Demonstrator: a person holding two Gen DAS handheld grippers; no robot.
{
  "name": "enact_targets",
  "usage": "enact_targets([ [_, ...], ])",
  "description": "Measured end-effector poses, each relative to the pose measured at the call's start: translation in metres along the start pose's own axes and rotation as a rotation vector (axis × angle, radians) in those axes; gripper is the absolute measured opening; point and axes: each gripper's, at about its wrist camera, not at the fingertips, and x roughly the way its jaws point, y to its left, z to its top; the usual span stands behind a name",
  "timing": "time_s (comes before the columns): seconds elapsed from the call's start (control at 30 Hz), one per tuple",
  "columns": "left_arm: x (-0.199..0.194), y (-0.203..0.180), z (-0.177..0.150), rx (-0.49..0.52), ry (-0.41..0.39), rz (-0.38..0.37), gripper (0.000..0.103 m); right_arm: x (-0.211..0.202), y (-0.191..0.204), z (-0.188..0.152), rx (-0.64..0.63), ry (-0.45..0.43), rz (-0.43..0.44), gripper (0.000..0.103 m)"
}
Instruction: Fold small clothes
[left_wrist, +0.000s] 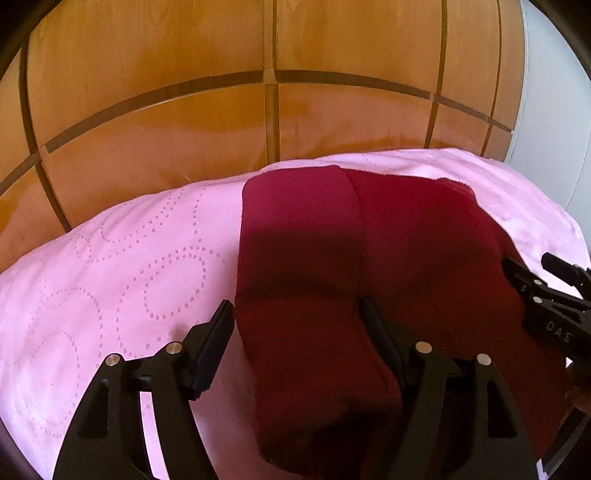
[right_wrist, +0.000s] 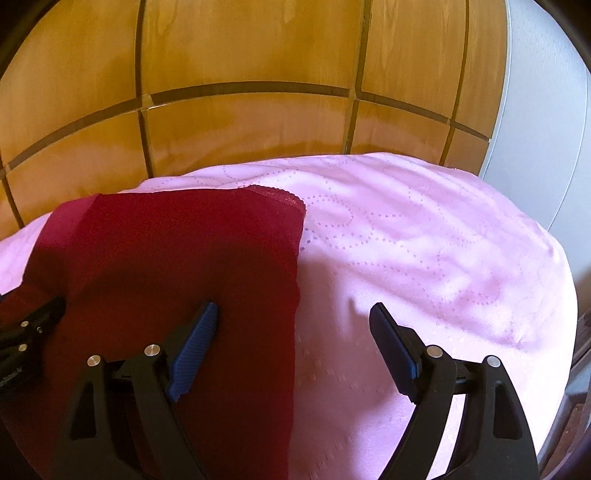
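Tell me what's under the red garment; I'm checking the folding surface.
The red garment lies on a pink quilted bedspread, which shows all around it. Anything directly beneath the garment is covered.

Left gripper (left_wrist: 295, 321) wide open over dark red garment (left_wrist: 369, 240) on pink quilted cover (left_wrist: 110, 277); right gripper (left_wrist: 546, 295) at 3 o'clock.

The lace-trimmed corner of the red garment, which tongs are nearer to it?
Right. The right tongs straddle the red garment's edge just below the lace-trimmed corner; the left tongs sit over its opposite side.
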Motion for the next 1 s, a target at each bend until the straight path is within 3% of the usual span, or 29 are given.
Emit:
enact_targets([
  [0.07,-0.009,0.002,-0.003,-0.029,-0.005,-0.002,0.073,-0.004,-0.004,0.000,0.008,-0.006,0.015,0.083],
  [0.17,-0.025,0.004,-0.010,-0.054,-0.006,0.015,0.089,-0.012,-0.008,-0.002,0.046,0.004,0.038,0.084],
  [0.27,-0.039,0.006,-0.021,-0.052,-0.007,0.007,0.095,-0.027,-0.012,-0.007,0.088,0.012,0.058,0.092],
  [0.33,-0.044,0.007,-0.029,-0.057,0.001,0.006,0.100,-0.037,-0.012,-0.011,0.086,0.013,0.072,0.092],
  [0.6,-0.070,0.015,-0.058,-0.128,0.028,-0.010,0.101,-0.069,-0.005,-0.035,0.086,0.046,0.117,0.098],
  [0.87,-0.102,-0.003,-0.076,-0.020,-0.001,0.111,0.101,-0.097,0.005,-0.056,0.076,0.054,0.156,0.099],
  [1.0,-0.123,-0.010,-0.083,-0.002,-0.052,0.166,0.101,-0.112,0.006,-0.065,0.066,0.023,0.154,0.099],
])
